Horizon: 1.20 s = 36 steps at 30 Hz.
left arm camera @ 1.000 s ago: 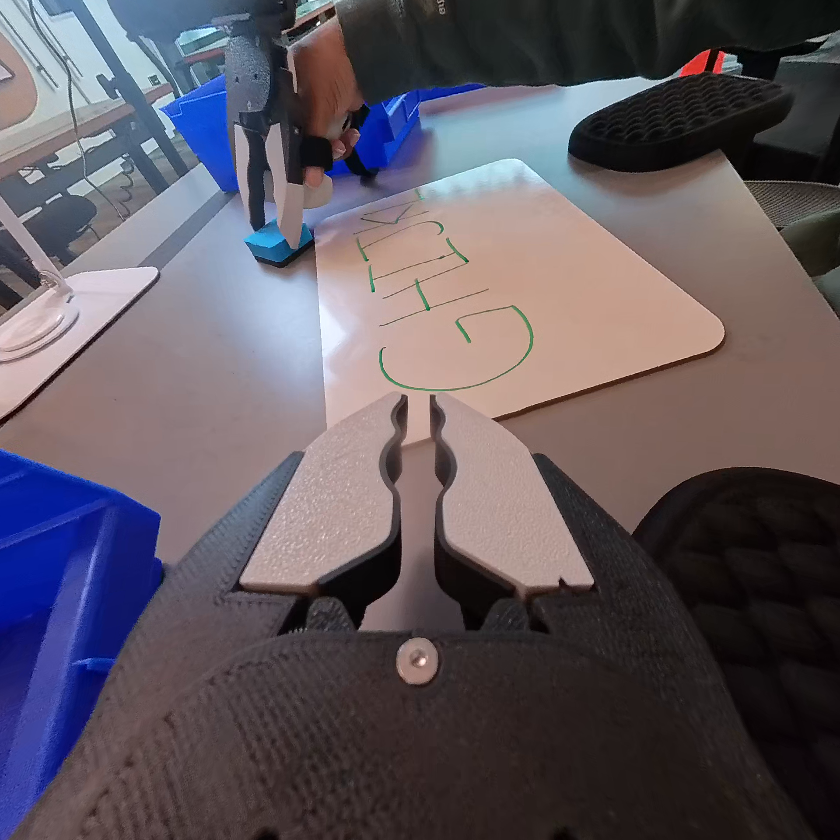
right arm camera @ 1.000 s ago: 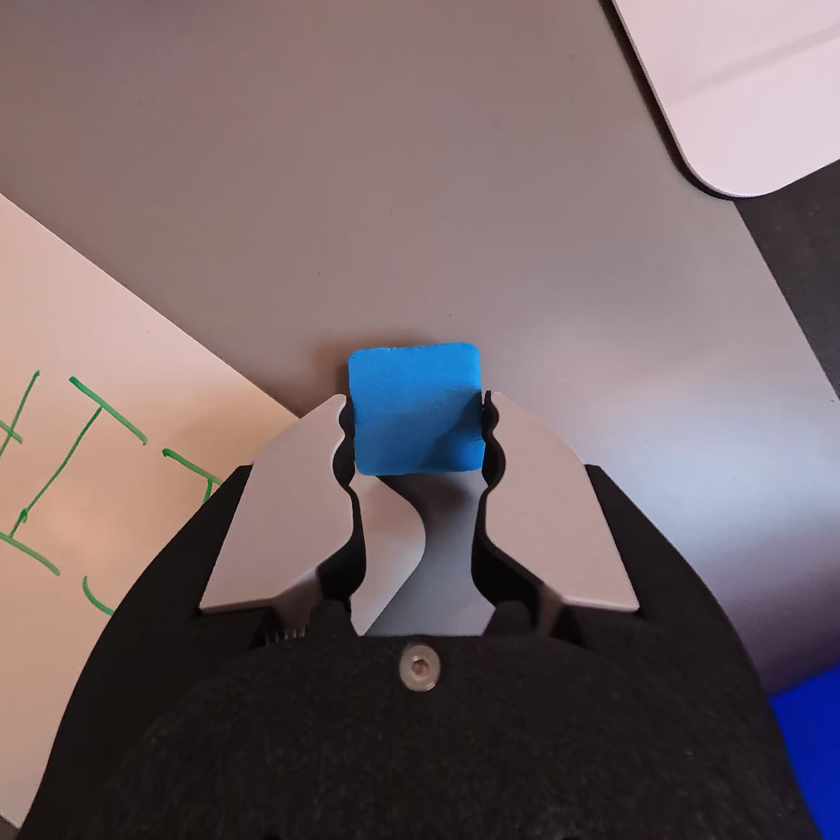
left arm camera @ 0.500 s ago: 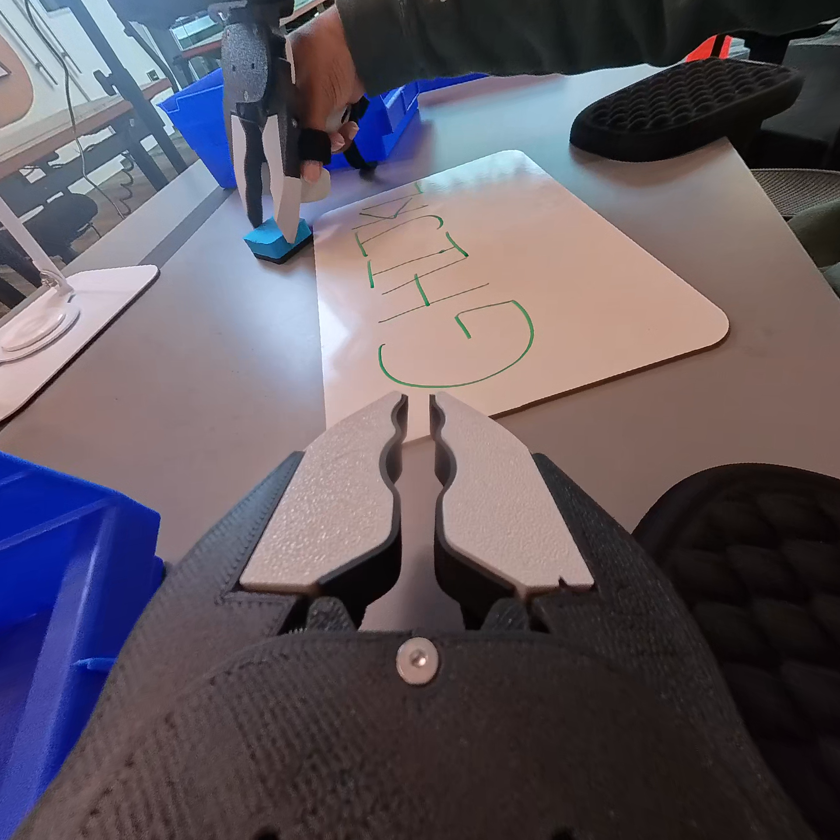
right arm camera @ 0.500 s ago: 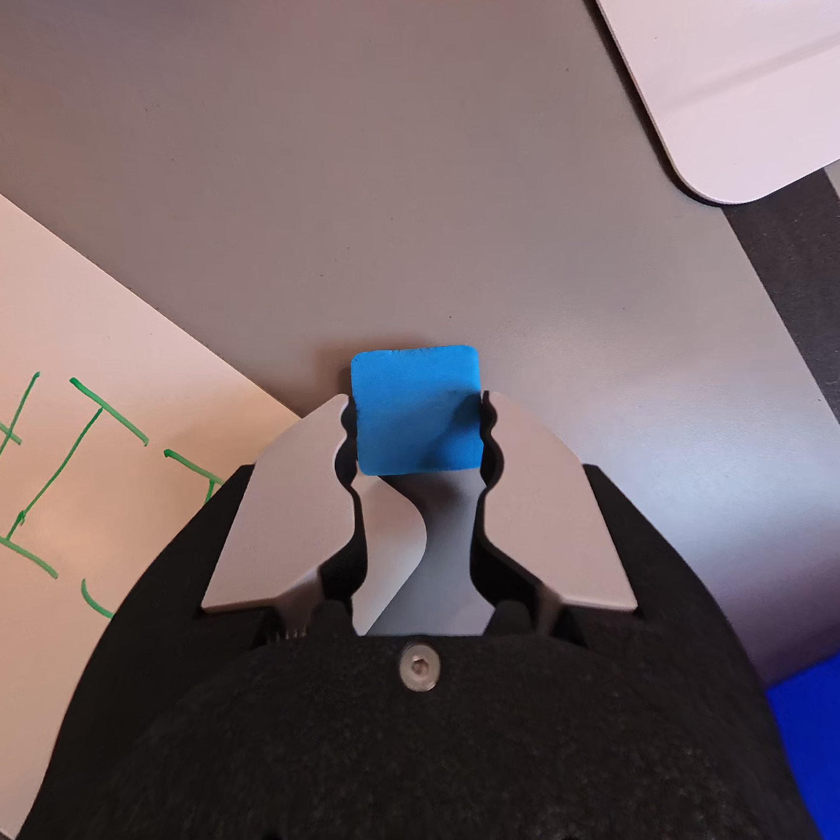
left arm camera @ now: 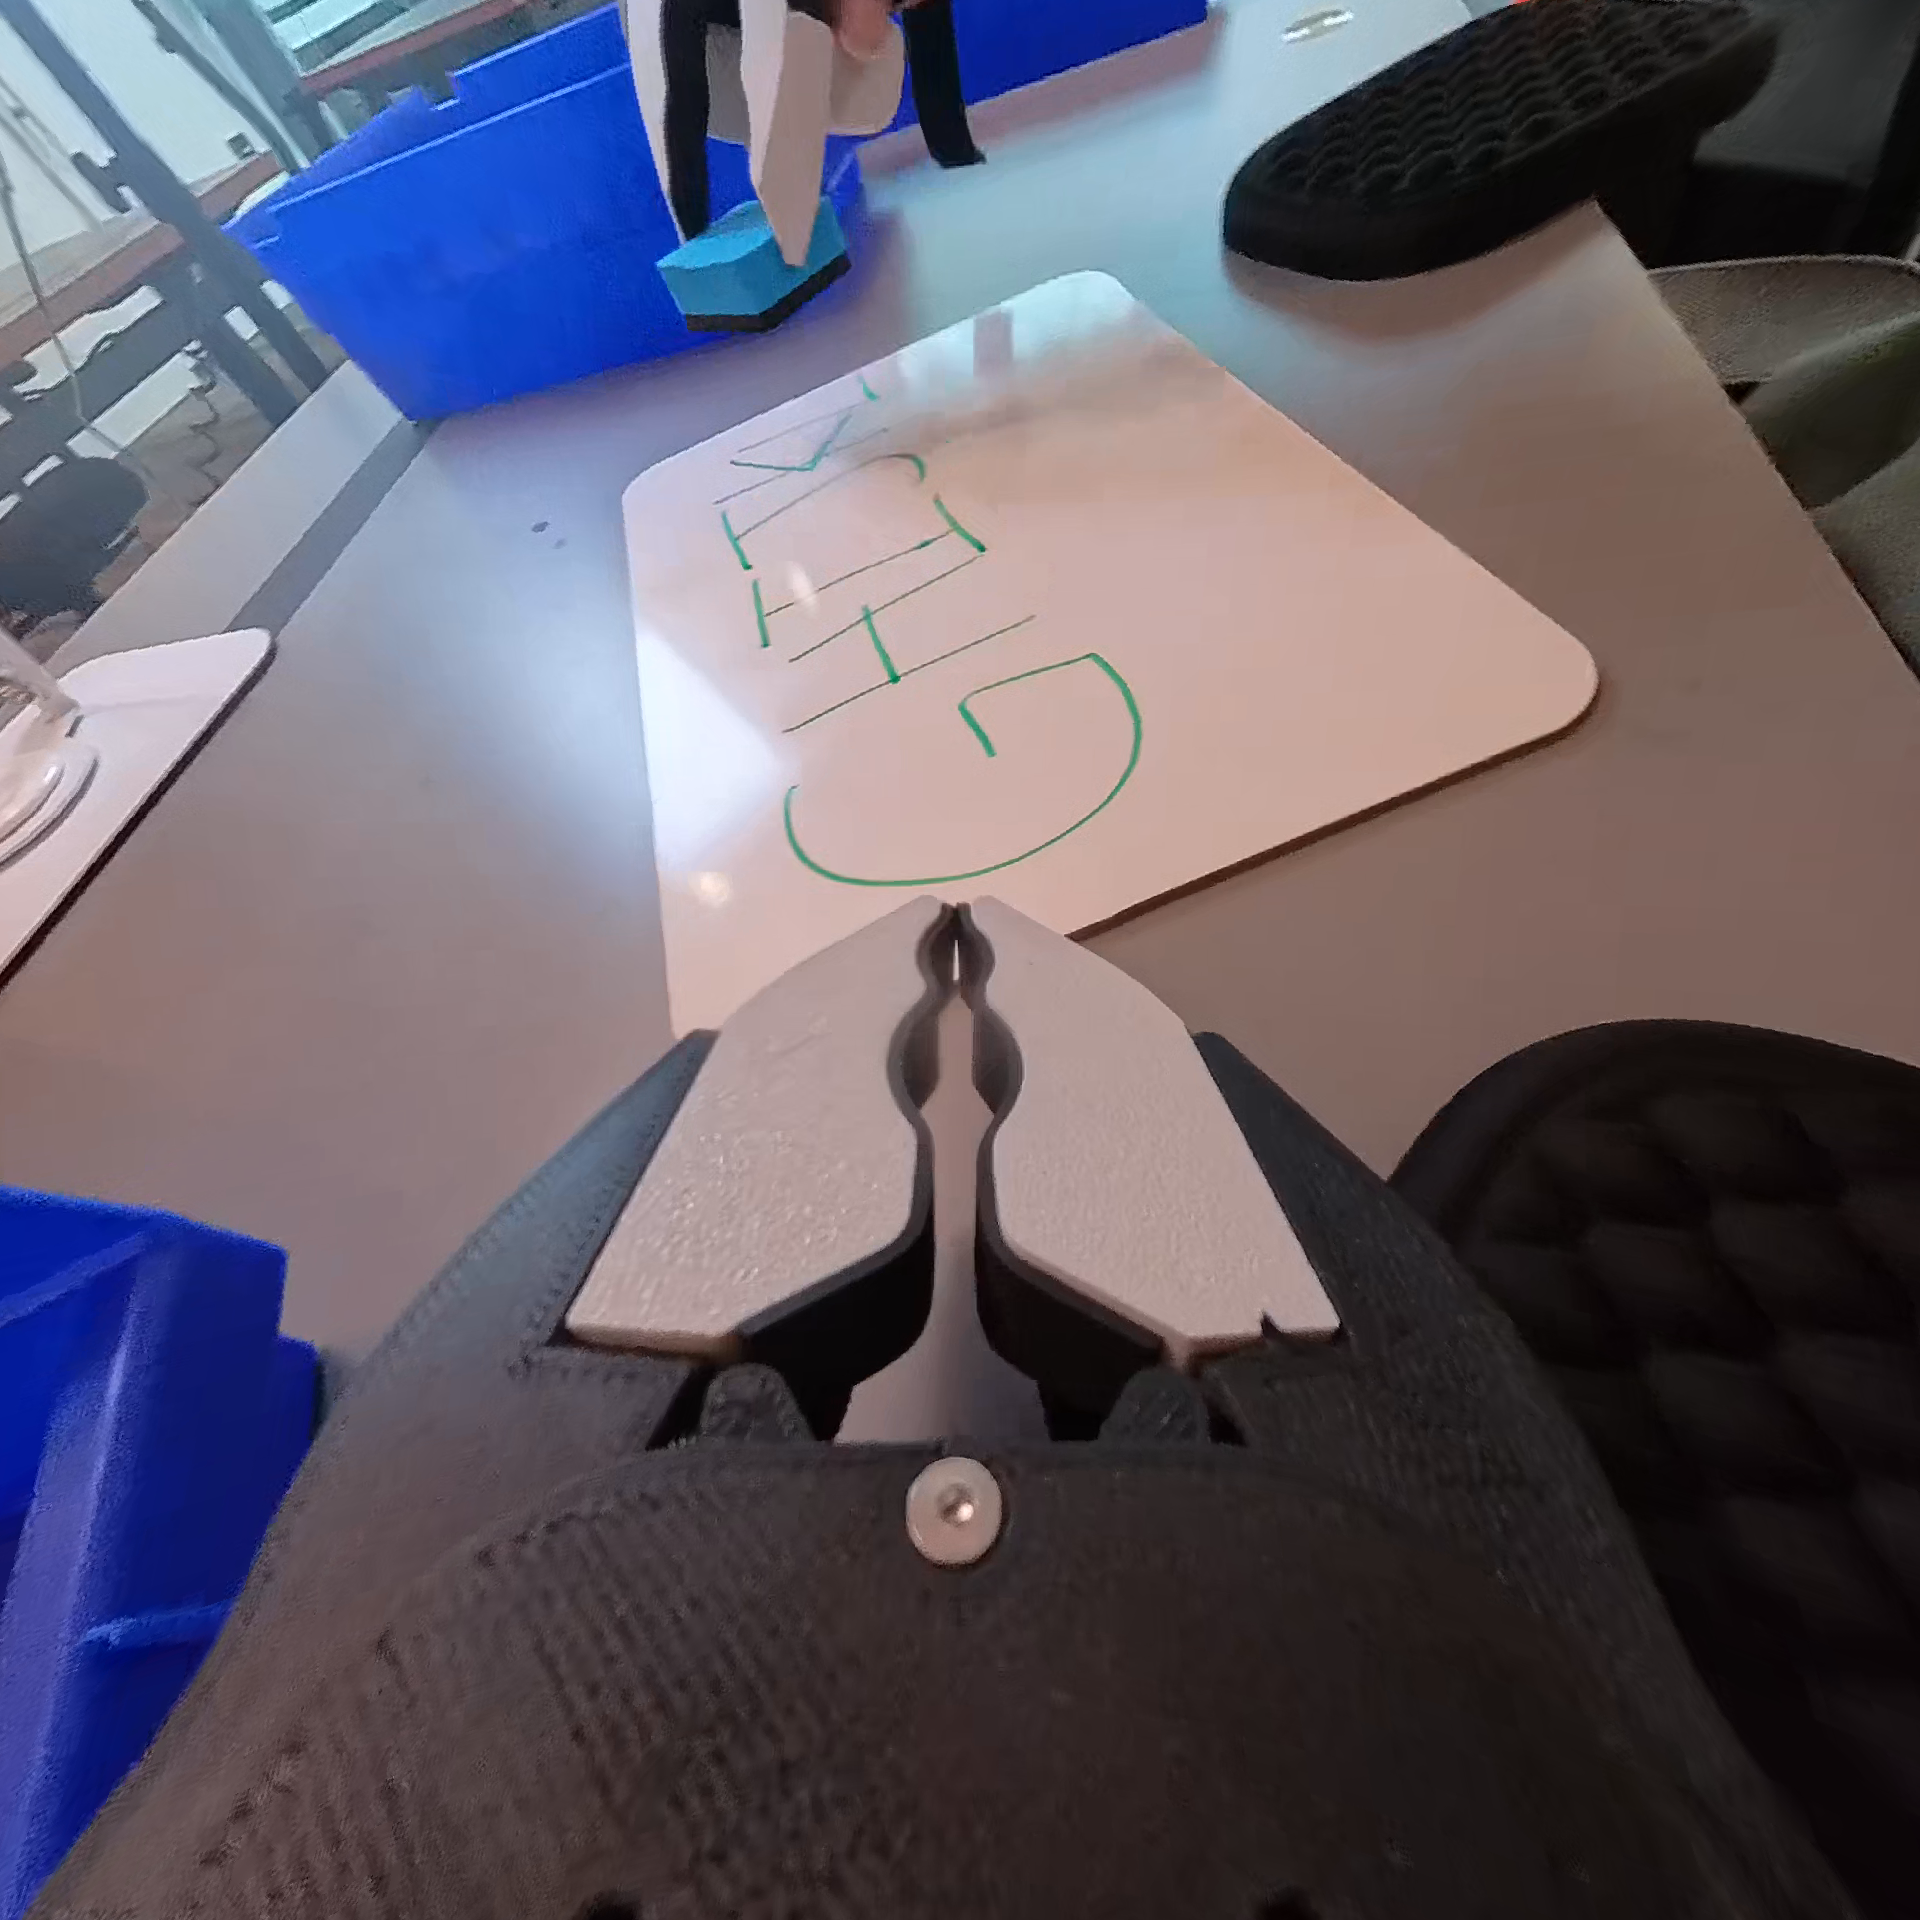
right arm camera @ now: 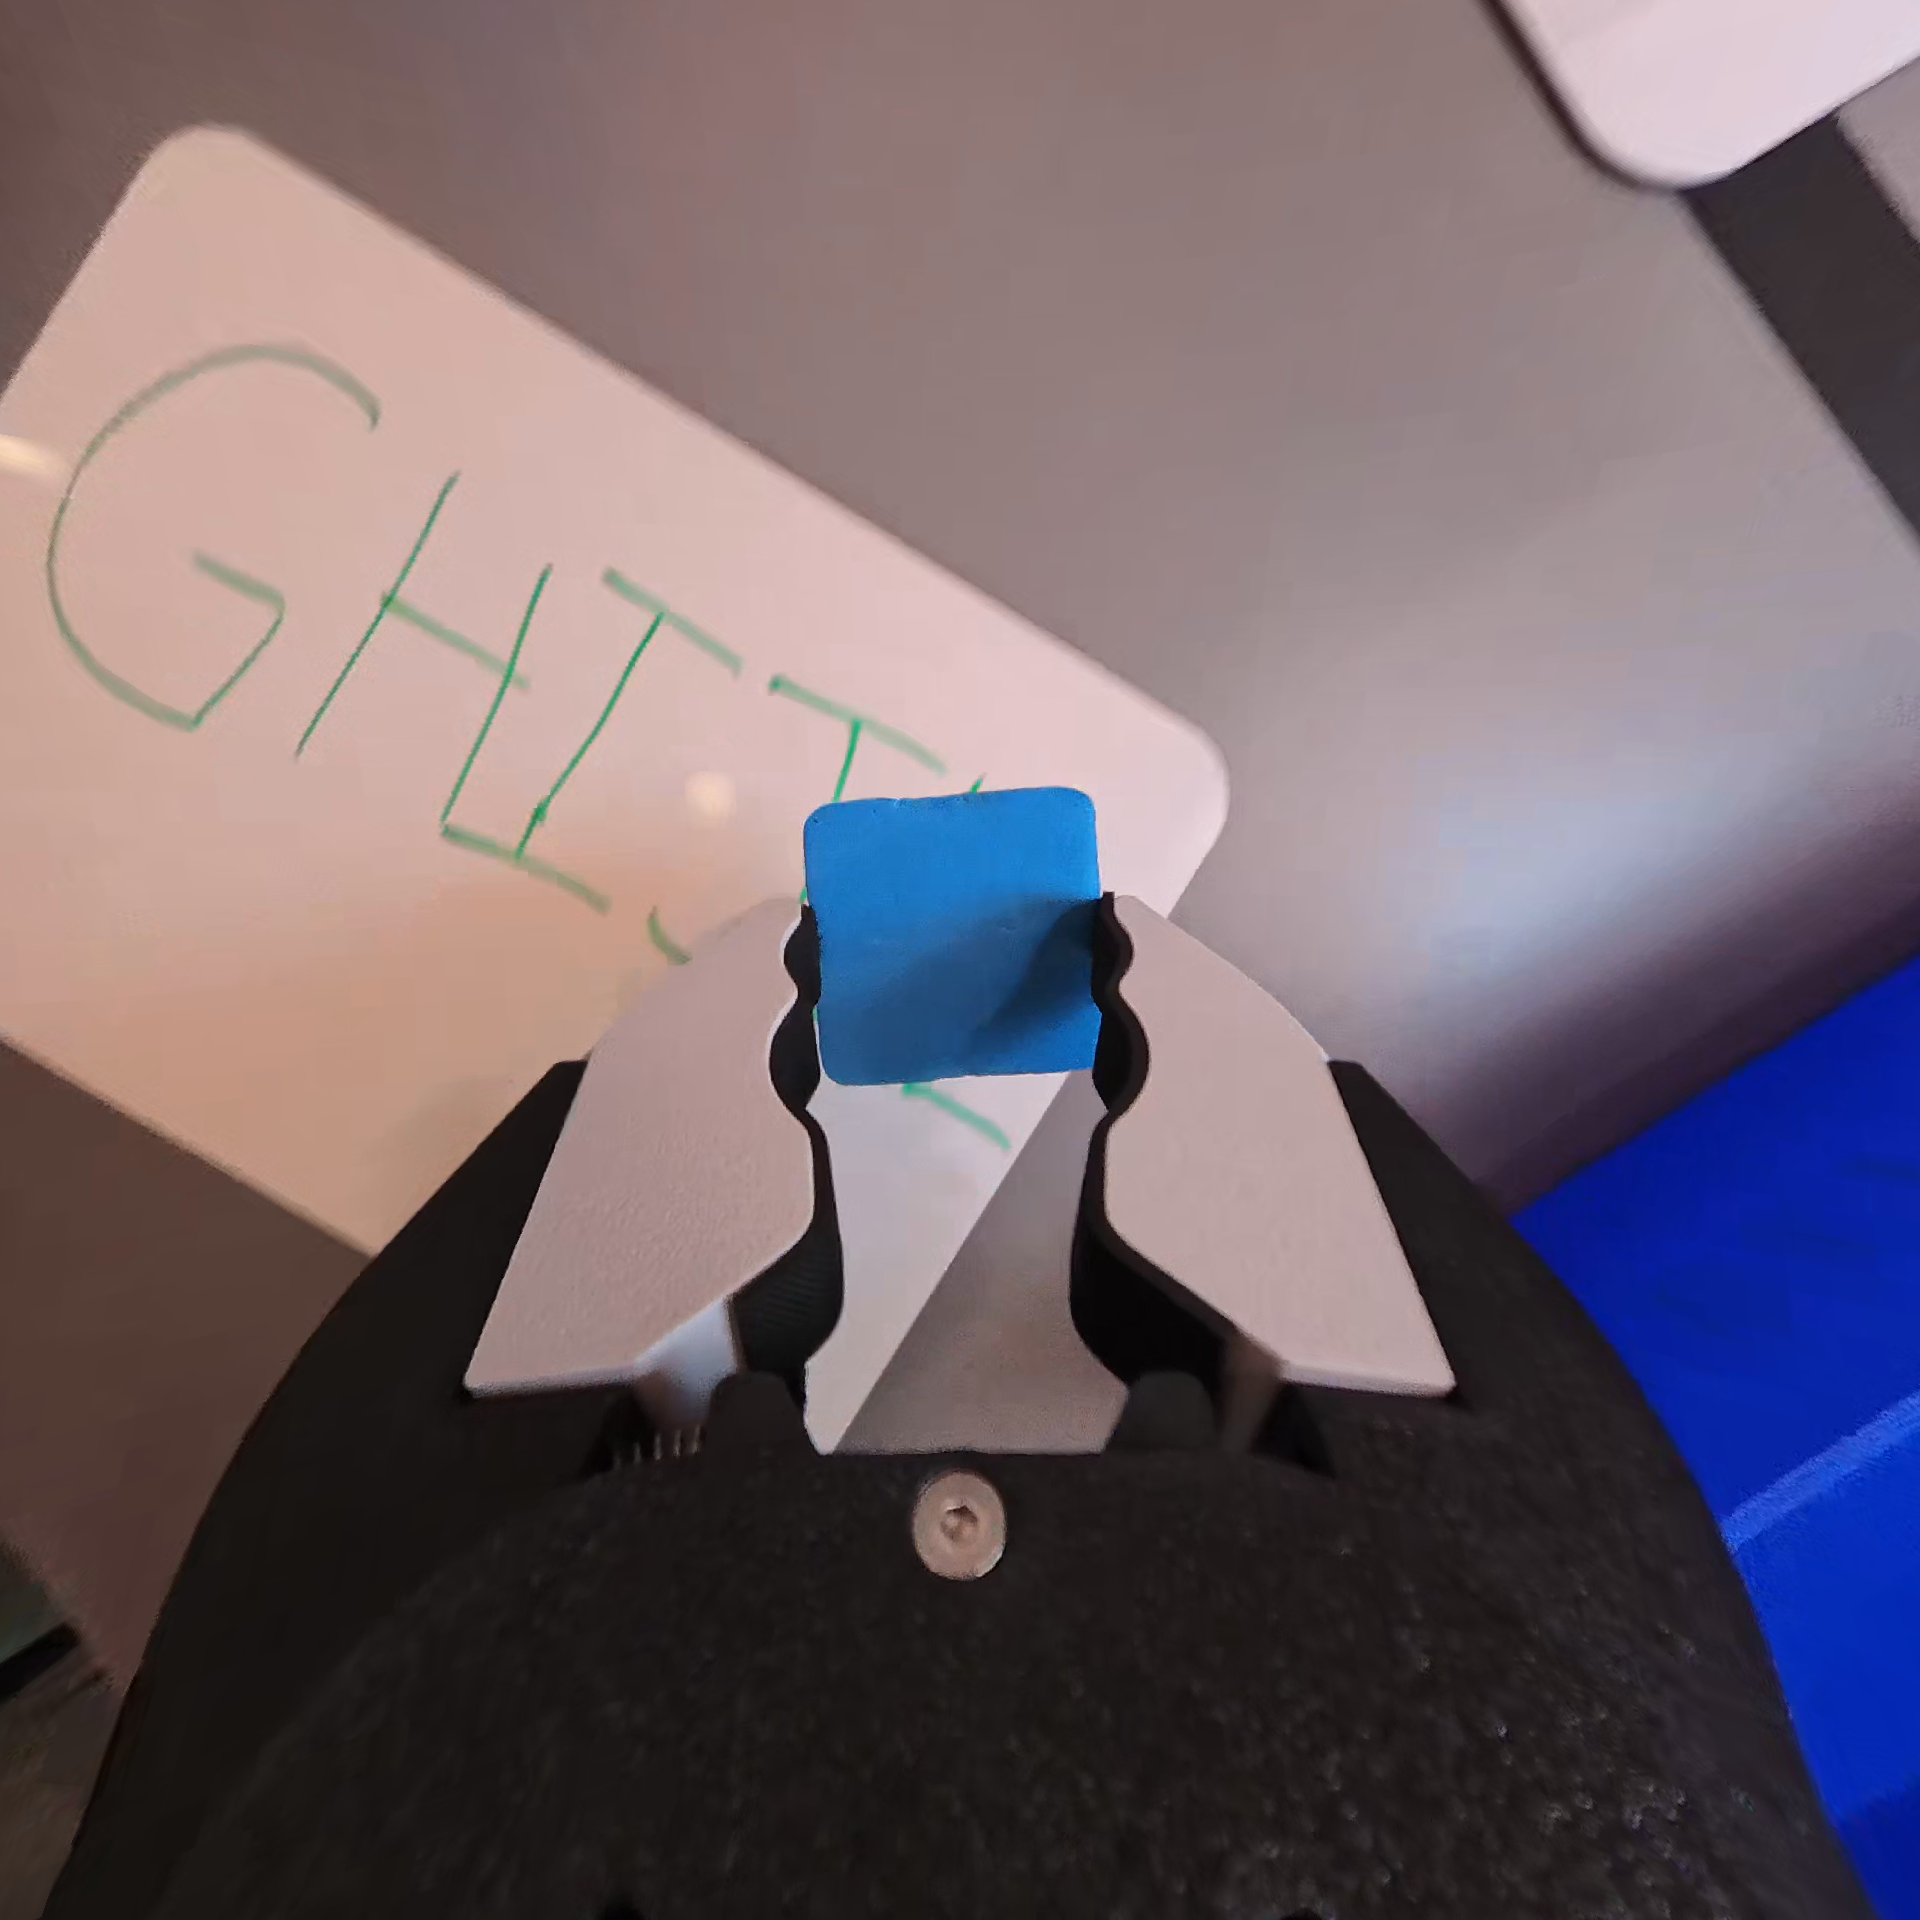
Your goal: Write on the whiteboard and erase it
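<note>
My right gripper is pinching the blue eraser between its two fingers, which are pressing on its two sides. In the right wrist view the eraser is hanging over the near corner of the whiteboard, covering part of the green writing; I cannot tell whether it is touching the board. In the left wrist view the same eraser, with its dark felt underside, is sitting low beyond the far end of the whiteboard, in front of a blue bin.

My left gripper is holding nothing, and its fingers are pressed together at the tips, just over the near edge of the whiteboard. The whiteboard is lying flat on the grey tabletop. A black textured pad is lying beyond the board on the right, another black pad is near my left gripper, and a second blue bin is at the lower left. A white board is lying at the left edge.
</note>
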Tool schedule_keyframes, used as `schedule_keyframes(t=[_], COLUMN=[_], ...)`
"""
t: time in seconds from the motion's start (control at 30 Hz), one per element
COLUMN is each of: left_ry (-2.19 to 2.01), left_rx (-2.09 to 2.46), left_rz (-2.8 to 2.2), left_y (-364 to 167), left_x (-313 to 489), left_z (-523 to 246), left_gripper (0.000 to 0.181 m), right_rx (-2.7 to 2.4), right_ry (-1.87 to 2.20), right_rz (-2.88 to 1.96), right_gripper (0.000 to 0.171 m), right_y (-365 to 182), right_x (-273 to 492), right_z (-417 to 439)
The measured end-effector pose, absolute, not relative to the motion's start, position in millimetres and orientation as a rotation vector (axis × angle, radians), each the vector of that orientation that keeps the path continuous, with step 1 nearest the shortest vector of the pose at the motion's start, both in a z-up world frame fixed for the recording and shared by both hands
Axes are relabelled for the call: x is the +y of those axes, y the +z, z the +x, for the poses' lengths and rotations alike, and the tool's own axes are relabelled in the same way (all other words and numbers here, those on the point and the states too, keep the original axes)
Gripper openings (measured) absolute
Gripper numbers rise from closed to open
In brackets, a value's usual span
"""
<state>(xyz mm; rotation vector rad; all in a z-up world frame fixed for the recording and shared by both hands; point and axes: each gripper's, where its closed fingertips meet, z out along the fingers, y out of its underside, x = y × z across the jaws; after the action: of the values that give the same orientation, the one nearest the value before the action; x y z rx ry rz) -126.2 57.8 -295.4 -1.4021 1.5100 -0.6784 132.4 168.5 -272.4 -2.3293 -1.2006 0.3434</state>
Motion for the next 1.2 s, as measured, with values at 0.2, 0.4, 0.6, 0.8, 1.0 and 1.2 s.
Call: schedule_keyframes(t=[0.2,0.4,0.6,0.8,1.0,1.2], left_ry=[-0.627,-0.552,-0.560,-0.570,-0.517,-0.483], left_rx=[1.729,2.004,2.109,2.132,2.154,2.148], left_rz=[-1.315,-1.284,-1.352,-1.398,-1.351,-1.317], left_y=[-294,-318,-331,-332,-332,-332], left_x=[17,-19,-27,-23,-25,-24], left_z=[-88,-39,-23,-21,-21,-20], left_gripper=[0.000,0.000,0.000,0.000,0.000,0.001], right_rx=[-1.132,-1.091,-1.129,-1.114,-1.086,-1.133], right_ry=[0.386,0.353,0.296,0.317,0.318,0.358], right_rz=[-2.393,-2.420,-2.400,-2.356,-2.395,-2.347], right_gripper=[0.051,0.051,0.057,0.048,0.047,0.046], right_y=[-302,-316,-319,-316,-316,-317], right_x=[118,128,129,127,131,143], right_z=[152,158,162,161,167,134])
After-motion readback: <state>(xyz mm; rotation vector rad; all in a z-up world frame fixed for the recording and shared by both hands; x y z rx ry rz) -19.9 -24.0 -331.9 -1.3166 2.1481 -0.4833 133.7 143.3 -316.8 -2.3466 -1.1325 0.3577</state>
